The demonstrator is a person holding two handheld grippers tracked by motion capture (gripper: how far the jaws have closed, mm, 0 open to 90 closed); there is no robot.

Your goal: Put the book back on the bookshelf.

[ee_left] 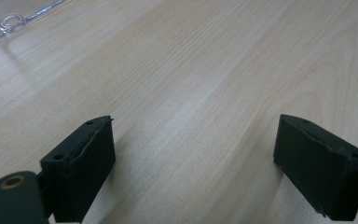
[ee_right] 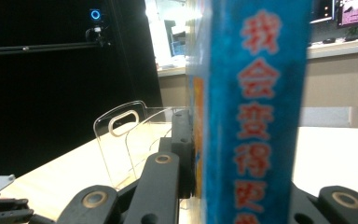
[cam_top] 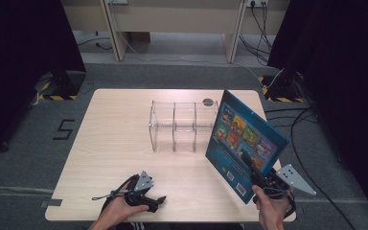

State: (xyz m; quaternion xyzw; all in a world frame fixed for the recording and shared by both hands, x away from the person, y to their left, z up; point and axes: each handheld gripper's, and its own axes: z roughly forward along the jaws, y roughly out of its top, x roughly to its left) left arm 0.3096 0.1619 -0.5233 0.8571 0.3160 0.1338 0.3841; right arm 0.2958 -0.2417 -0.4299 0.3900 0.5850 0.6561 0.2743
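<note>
A blue picture book (cam_top: 243, 141) with a grid of small cartoon pictures on its cover stands tilted above the table's right side. My right gripper (cam_top: 250, 168) is shut on its lower part. In the right gripper view the book's blue spine (ee_right: 256, 112) with red characters rises between the jaws. A clear plastic rack (cam_top: 183, 125) with upright dividers stands at the table's middle, just left of the book; one divider with a handle slot (ee_right: 121, 135) is in sight beyond the jaws. My left gripper (cam_top: 155, 202) rests low at the front left of the table, open, with bare wood (ee_left: 196, 154) between its jaws.
The light wooden table (cam_top: 115, 143) has a small dark round mark (cam_top: 207, 101) at its far edge behind the rack. Dark curtains hang at both sides. Cables (cam_top: 311, 143) lie on the grey floor to the right. A corner of the clear rack (ee_left: 14, 16) appears far off.
</note>
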